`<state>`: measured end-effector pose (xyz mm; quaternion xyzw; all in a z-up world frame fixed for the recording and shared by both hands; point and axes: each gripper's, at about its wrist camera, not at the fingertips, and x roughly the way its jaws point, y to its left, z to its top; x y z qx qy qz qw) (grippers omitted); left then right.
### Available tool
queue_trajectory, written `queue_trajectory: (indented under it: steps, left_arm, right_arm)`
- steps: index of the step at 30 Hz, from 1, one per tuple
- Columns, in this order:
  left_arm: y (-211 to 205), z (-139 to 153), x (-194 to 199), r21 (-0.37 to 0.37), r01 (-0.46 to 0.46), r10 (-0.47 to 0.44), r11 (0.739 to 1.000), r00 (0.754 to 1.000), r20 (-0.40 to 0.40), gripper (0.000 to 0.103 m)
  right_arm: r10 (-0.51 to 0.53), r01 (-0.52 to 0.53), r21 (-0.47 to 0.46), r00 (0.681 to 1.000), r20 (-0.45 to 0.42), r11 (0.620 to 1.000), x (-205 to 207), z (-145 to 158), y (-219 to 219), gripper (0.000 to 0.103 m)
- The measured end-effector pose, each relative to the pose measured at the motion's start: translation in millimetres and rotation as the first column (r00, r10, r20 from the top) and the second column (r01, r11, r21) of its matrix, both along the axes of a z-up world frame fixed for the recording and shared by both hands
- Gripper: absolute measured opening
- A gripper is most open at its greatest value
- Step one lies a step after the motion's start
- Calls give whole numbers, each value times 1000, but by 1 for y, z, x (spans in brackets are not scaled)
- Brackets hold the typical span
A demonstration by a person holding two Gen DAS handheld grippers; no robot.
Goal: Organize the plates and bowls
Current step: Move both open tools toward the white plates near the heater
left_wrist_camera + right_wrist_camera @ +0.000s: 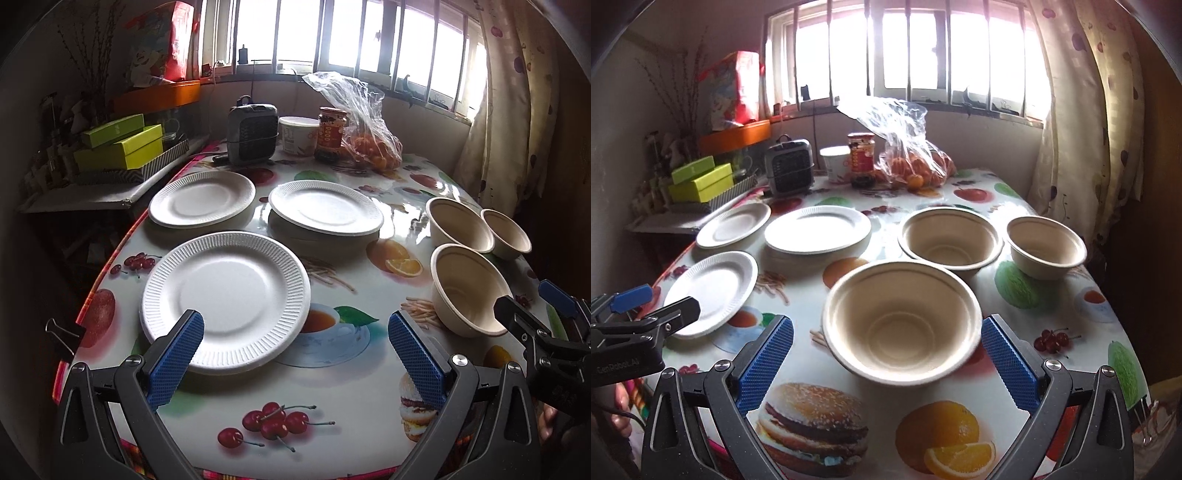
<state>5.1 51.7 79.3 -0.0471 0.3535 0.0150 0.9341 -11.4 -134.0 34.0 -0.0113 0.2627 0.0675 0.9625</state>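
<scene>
Plates: three white paper plates sit on the left half of the fruit-print tablecloth (354,266), none stacked on another, so the sorting looks barely begun.
Far-left plate (202,198): lies flat at the table's left edge, near the green boxes (120,146), well apart from either claw.
Near plate (226,300): closest to the person; its near rim sits just under the left claw's left pad, which I judge makes it the first pick.
Middle plate (325,207): appears to rest on top of something that lifts it off the cloth, perhaps a pile of plates, though I cannot tell; if so, it is the likely stacking spot.
Left gripper (295,349): spread wide, holding nothing, hovering low over the near table edge and pointing forward between the near plate and the bowls.
Bowls: three beige paper bowls group on the right half, all upright and mouth-up.
Near bowl (902,322): the largest, sitting directly ahead of the right claw's spread pads.
Back bowl (951,238): behind it, close but apart in the right wrist view.
Small bowl (1046,245): furthest right, just beside the back bowl, small enough to nest last.
Right gripper (887,352): wide apart and empty, level with the table, lined up on the near bowl's rim.
Clutter: heater (252,133), jar (331,133) and bag of oranges (373,147) stay at the window end, clear of the work.
</scene>
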Motion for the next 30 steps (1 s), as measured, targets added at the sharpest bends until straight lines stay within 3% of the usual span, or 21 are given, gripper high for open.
queue_trajectory:
  steps: [14, 30]
  left_arm:
    - [105, 32, 48, 10, -187, 187, 982, 982, 28, 101]
    - [166, 41, 102, 11, -249, 249, 968, 968, 9, 101]
  right_arm:
    - [184, -184, -19, 983, 10, 983, 83, 44, 90, 103]
    - [270, -270, -65, 963, -8, 961, 165, 67, 150, 103]
